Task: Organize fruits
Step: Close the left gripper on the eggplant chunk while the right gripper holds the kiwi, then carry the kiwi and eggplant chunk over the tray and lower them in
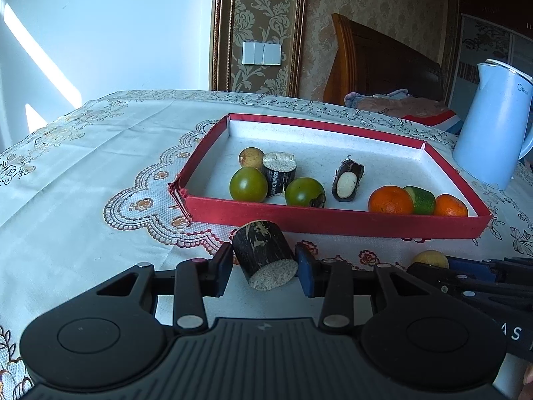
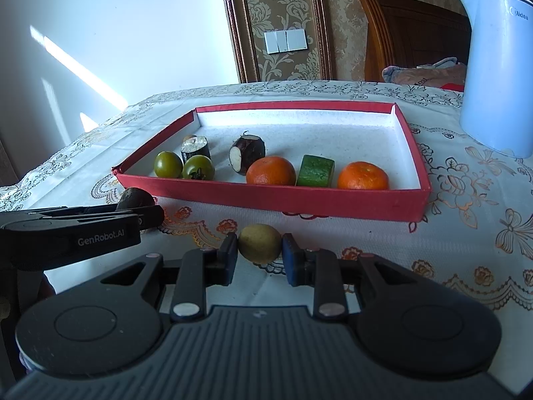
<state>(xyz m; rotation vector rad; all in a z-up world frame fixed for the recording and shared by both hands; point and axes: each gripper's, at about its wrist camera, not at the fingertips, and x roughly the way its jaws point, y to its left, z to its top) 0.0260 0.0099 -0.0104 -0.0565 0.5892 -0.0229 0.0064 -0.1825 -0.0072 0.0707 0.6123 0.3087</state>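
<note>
Red cardboard makes the shallow tray (image 1: 336, 221), which is set on the lace tablecloth (image 1: 100, 153) so the fruits can be kept in one place; inside it, like is laid near like: two green tomatoes (image 1: 248, 184) beside a dark sugarcane piece (image 1: 279, 173), and two oranges (image 1: 390, 200) with a green cucumber chunk (image 1: 421, 200) between them. A second sugarcane piece (image 1: 265, 255) is pinched between the pads of the left gripper (image 1: 265, 266), just in front of the tray's near wall; it is likely held so it can be lifted over that wall. A small yellow-green round fruit (image 2: 260, 243) is squeezed in the closed-up right gripper (image 2: 260, 255), also outside the tray, probably for the same reason. A white kettle (image 2: 496, 66) is stood apart at the right.
</note>
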